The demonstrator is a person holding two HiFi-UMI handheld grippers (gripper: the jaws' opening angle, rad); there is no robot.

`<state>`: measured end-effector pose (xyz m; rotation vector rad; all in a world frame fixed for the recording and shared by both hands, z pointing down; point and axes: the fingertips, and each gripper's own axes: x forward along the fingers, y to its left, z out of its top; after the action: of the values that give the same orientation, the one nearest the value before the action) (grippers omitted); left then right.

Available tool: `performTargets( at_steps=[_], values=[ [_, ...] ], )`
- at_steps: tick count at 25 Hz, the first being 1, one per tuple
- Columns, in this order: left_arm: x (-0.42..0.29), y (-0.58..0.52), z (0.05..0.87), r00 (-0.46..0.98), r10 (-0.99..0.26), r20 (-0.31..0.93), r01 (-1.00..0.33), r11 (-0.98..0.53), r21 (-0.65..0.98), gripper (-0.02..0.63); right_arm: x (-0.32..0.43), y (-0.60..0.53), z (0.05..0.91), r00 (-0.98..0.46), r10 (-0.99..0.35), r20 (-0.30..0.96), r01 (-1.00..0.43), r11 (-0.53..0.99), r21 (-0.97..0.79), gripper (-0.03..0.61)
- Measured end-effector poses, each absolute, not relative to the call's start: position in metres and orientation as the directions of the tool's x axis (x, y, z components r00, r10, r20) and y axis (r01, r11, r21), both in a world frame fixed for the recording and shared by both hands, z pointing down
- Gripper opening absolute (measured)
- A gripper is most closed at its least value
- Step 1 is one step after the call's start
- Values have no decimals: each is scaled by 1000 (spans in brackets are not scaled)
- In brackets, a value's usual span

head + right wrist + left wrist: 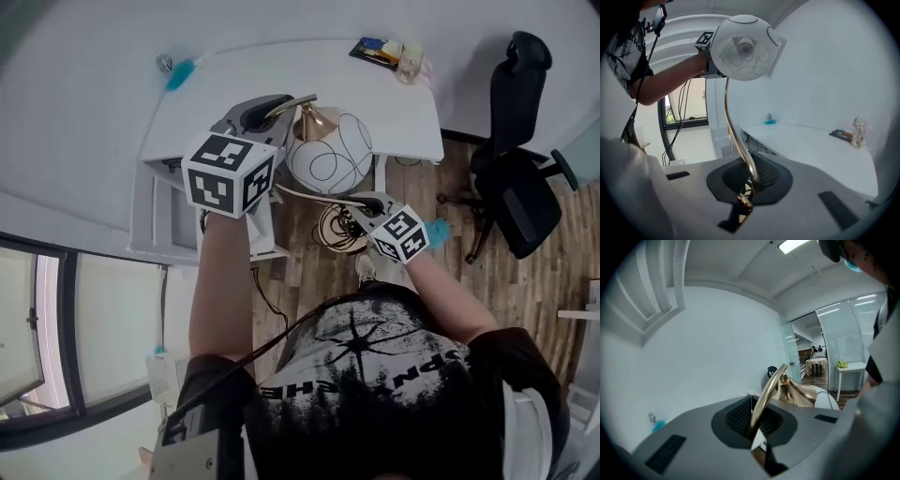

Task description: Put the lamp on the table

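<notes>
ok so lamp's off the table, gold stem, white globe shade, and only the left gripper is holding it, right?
Not only the left. The right gripper has its jaws shut on the gold stem too, lower down; the right gripper view shows it. The left gripper grips the stem near the white globe shade, and the lamp is off the table.

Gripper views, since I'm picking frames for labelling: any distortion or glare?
Left gripper view: fisheye, black corners, ceiling light blown out. Right gripper view: same bending, window bright, lamp shade sharp. Head view: table edge bows, light even.
</notes>
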<state>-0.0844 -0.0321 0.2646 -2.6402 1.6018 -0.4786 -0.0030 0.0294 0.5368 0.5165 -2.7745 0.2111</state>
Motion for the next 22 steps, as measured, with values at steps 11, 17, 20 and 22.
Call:
performTargets(
  at_steps=[11,17,20,22],
  values=[
    [-81,-133,258,382,-890,249,-888,-428,-170,17,5,-78,530,-901,-282,330,-325,943,-79,18],
    [-75,-177,262,365,-896,252,-894,-413,-175,17,9,-123,535,-907,-265,329,-308,948,-85,18],
    [-76,-196,265,350,-902,254,-899,-399,-178,17,9,-142,537,-911,-254,325,-297,951,-89,18],
    [-77,-205,265,341,-905,255,-902,-392,-182,17,7,-152,538,-914,-246,323,-288,953,-90,18]
  ],
)
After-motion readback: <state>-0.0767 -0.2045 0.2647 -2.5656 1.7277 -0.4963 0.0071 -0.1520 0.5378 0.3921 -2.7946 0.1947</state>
